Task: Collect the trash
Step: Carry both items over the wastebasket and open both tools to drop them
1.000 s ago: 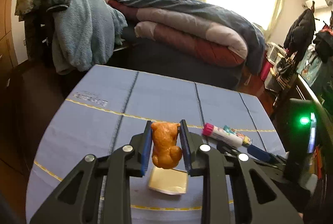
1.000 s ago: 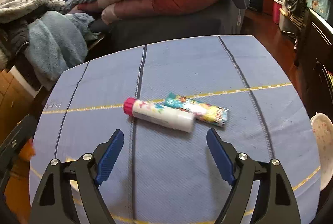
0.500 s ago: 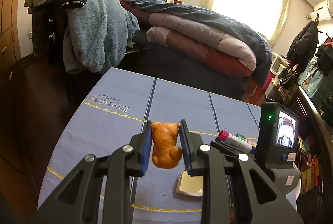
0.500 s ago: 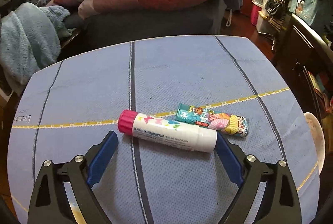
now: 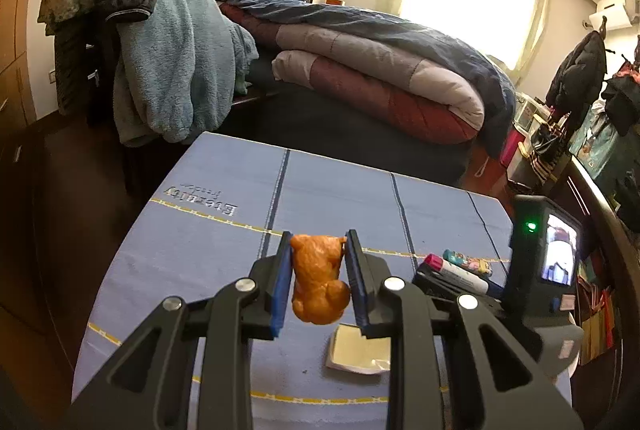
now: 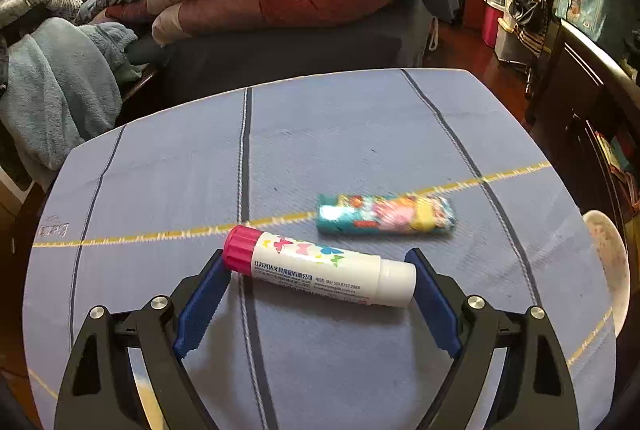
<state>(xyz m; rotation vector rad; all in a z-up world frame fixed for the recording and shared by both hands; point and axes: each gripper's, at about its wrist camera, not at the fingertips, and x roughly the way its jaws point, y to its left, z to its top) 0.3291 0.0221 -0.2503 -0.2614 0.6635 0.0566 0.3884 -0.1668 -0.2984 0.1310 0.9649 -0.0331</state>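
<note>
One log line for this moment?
left tongs: gripping orange toy | right tongs: closing around glue stick | wrapper: on table

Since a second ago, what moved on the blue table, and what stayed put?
The right tool came down around the white glue stick, which now lies lengthwise between its blue pads; its jaws are closing, though a firm grip is not clear. The left tool kept the orange bear clamped. The colourful wrapped roll and the pale square packet stayed where they were on the cloth.

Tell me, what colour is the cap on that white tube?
Bright pink; the glue stick's cap shows best in the right wrist view.
</note>
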